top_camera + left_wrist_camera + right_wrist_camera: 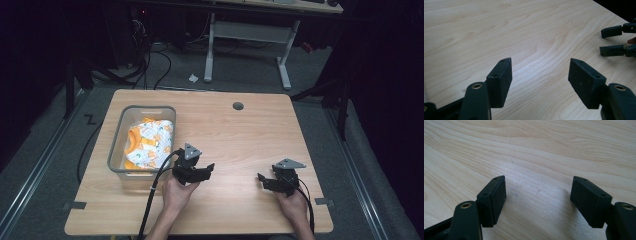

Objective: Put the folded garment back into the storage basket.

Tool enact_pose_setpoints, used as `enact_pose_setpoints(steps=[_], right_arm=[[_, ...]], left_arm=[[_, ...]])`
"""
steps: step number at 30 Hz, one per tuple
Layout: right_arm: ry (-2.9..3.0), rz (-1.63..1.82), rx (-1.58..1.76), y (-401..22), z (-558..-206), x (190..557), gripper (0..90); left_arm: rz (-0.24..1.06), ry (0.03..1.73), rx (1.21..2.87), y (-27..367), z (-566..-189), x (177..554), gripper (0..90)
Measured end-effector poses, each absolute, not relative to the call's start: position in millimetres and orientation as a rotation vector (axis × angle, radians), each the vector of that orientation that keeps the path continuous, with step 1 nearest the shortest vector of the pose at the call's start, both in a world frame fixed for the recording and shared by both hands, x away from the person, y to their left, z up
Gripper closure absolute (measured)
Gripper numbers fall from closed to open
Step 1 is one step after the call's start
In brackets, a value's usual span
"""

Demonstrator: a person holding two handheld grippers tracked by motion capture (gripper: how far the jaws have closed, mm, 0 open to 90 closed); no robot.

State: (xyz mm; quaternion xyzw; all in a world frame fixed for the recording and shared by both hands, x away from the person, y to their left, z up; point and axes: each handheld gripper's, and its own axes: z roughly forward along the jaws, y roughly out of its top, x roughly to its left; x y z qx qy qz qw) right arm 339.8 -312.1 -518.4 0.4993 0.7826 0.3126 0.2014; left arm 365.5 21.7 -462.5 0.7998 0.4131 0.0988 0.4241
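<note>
Wooden table: one | bin: one | tongs: two, left and right both released, empty

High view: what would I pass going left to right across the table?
Clear plastic bin holding an orange-and-white patterned cloth → left gripper, jaws open → right gripper, jaws open, over the bare wooden table.

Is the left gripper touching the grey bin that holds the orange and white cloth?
Apart. In the high view a strip of bare table lies between the left gripper and the grey bin; the left gripper view shows wood between its open jaws.
</note>
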Motion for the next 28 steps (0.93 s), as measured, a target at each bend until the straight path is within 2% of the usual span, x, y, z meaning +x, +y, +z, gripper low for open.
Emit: enact_pose_setpoints(steps=[4, 10, 18, 20, 28], right_arm=[[2.186, 0.873, 1.395, -312, -518, 340, 29.1], [2.186, 0.873, 1.395, -312, -518, 340, 29.1], [2.187, 0.873, 1.395, -312, -518, 340, 29.1], [2.187, 0.872, 1.395, -312, -518, 340, 29.1], [2.187, 0.872, 1.395, -312, -518, 340, 29.1]], left_arm=[[0.226, 1.041, 2.010, 16, -473, 365, 36.2], [0.258, 1.054, 2.075, 7, -494, 365, 36.4], [0.328, 1.087, 2.126, 4, -518, 365, 35.9], [0.379, 1.066, 2.092, 5, -524, 362, 35.1], [0.407, 1.075, 2.113, 2, -524, 358, 29.9]])
